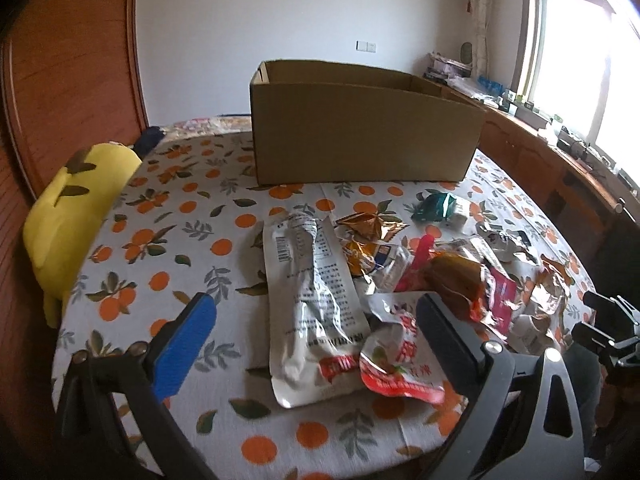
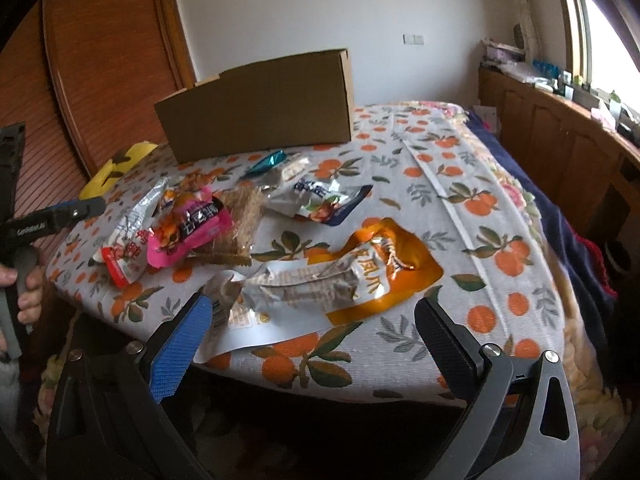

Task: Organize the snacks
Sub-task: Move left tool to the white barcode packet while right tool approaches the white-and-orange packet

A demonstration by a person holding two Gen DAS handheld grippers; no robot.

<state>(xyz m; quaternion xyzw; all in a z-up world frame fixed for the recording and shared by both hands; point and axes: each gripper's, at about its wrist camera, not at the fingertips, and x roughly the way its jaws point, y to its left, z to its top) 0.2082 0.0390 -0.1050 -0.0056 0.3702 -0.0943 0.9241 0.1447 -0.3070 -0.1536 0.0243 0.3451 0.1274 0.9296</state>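
Hovering over the near edge of the counter (image 1: 132, 240), the left gripper (image 1: 308, 328) has its jaws spread wide and grips nothing; a long white pouch (image 1: 316, 304) lies between them, its long axis running from the near edge toward the cardboard box (image 1: 360, 132). The right gripper (image 2: 312, 320) also stands wide open and empty, above a silver-and-orange pouch (image 2: 360, 276) that lies crosswise, well short of the box. Left of that pouch, nearer the box, a pink packet (image 2: 192, 232) rests on a brown bar (image 2: 240, 220). Just before the box lies a small teal packet (image 1: 436, 206). Only the right wrist view shows a hand (image 2: 24, 292) on the left gripper's handle; only the left wrist view shows the box's open top and a yellow plush (image 1: 76, 208) off to its left.
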